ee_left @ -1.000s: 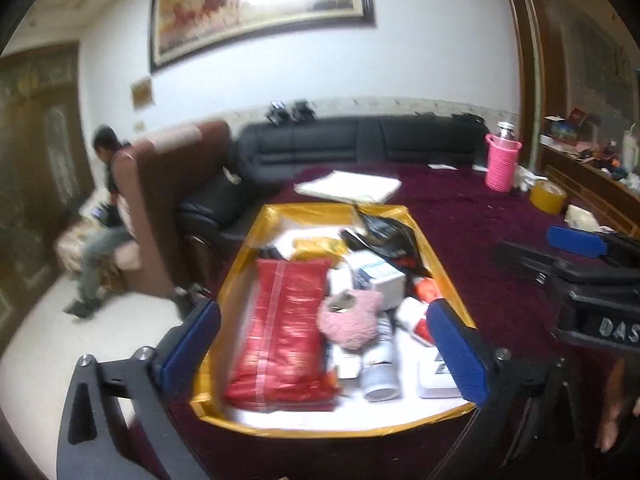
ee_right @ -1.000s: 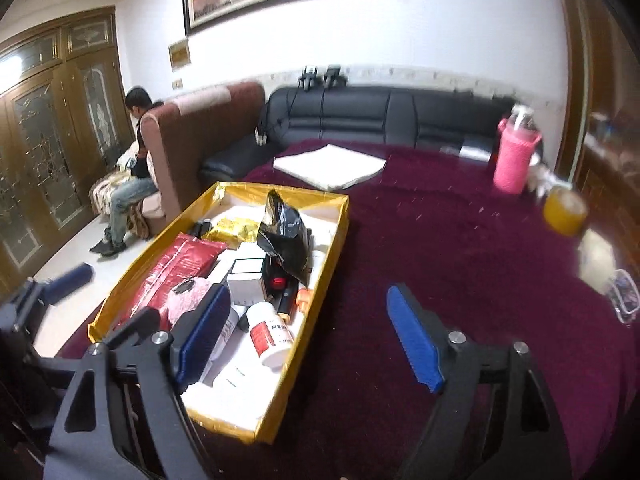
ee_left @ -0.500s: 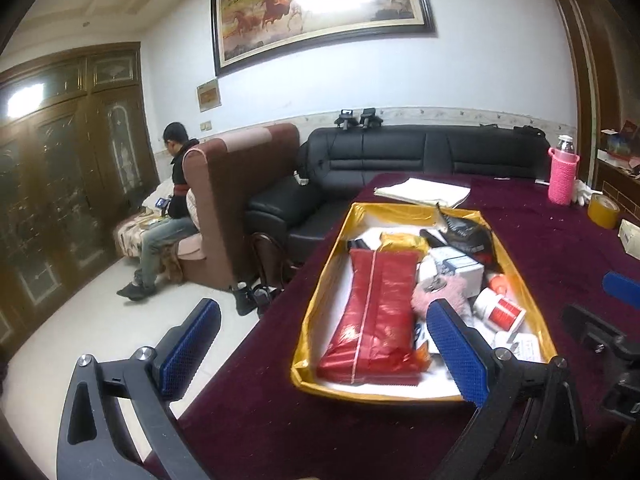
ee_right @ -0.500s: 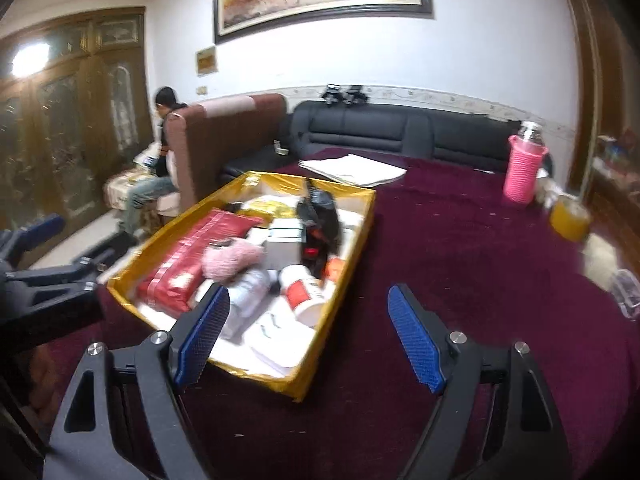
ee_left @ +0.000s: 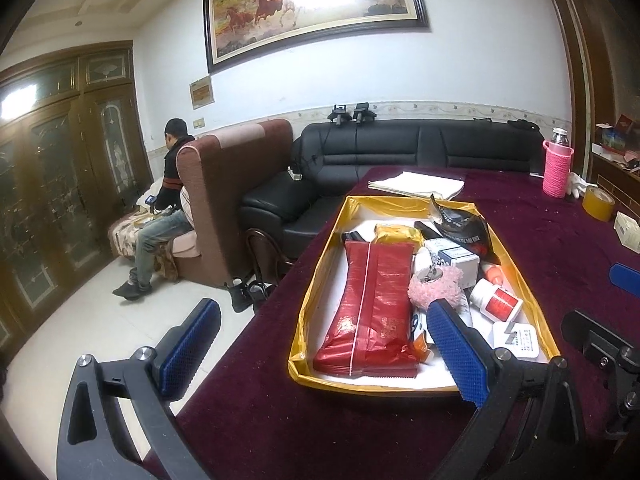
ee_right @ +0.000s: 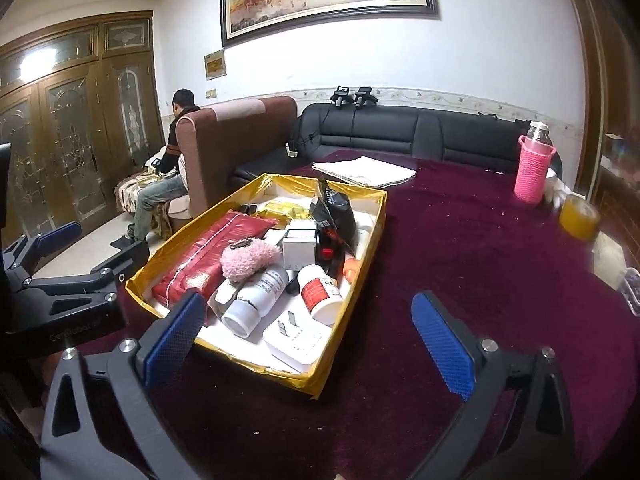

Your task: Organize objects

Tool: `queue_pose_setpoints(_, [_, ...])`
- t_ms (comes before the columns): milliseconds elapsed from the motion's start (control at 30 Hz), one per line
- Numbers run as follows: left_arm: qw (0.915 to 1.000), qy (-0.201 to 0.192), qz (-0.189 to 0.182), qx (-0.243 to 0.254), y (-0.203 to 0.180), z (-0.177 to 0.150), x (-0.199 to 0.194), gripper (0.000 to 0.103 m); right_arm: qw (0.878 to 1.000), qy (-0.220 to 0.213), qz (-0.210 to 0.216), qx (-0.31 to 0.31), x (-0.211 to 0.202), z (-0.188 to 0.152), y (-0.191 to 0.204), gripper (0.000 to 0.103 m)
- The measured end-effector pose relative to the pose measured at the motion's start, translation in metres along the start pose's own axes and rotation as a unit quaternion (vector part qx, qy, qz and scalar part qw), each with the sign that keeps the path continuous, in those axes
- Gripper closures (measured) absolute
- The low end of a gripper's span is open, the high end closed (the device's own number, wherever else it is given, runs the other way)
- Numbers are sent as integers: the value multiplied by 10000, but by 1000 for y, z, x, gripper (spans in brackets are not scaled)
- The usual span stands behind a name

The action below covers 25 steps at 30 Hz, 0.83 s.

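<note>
A gold-rimmed tray (ee_left: 320,248) (ee_right: 352,292) sits on the maroon table. It holds a red packet (ee_left: 370,300) (ee_right: 208,252), a pink fluffy item (ee_left: 436,288) (ee_right: 248,258), a black bag (ee_left: 464,228) (ee_right: 334,212), white bottles (ee_right: 256,300) (ee_right: 320,292) (ee_left: 496,300), a white box (ee_right: 300,246) and a white plug adapter (ee_right: 296,338). My left gripper (ee_left: 320,354) is open and empty at the tray's near left corner. My right gripper (ee_right: 308,344) is open and empty just before the tray's near right corner.
A pink-sleeved bottle (ee_right: 534,168) (ee_left: 557,168), a yellow tape roll (ee_left: 599,203) (ee_right: 579,216) and folded white cloth (ee_right: 364,170) lie on the table beyond. A black sofa (ee_left: 400,160) and a seated person (ee_left: 164,208) are behind, left.
Both grippers have pulled back and risen from over the tray; the tray now lies farther ahead. Both stay open and empty.
</note>
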<state>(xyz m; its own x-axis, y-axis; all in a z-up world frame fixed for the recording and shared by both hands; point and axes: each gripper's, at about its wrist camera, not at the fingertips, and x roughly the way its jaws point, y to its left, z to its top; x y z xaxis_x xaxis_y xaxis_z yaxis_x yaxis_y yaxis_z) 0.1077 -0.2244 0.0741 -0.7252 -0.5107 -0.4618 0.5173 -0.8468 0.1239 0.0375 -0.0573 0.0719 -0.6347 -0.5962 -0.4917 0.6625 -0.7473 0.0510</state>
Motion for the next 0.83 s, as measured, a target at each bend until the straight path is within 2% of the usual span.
queue_pose_setpoints(700, [9999,77,-84,83,-12,1,-13,1,9999,12,33,152,-13,-4,-6,0])
queue_pose_setpoints(833, [9997,82,-189,144,-28,1,-20,1,9995,69,-76,300,-22,-4,-20,0])
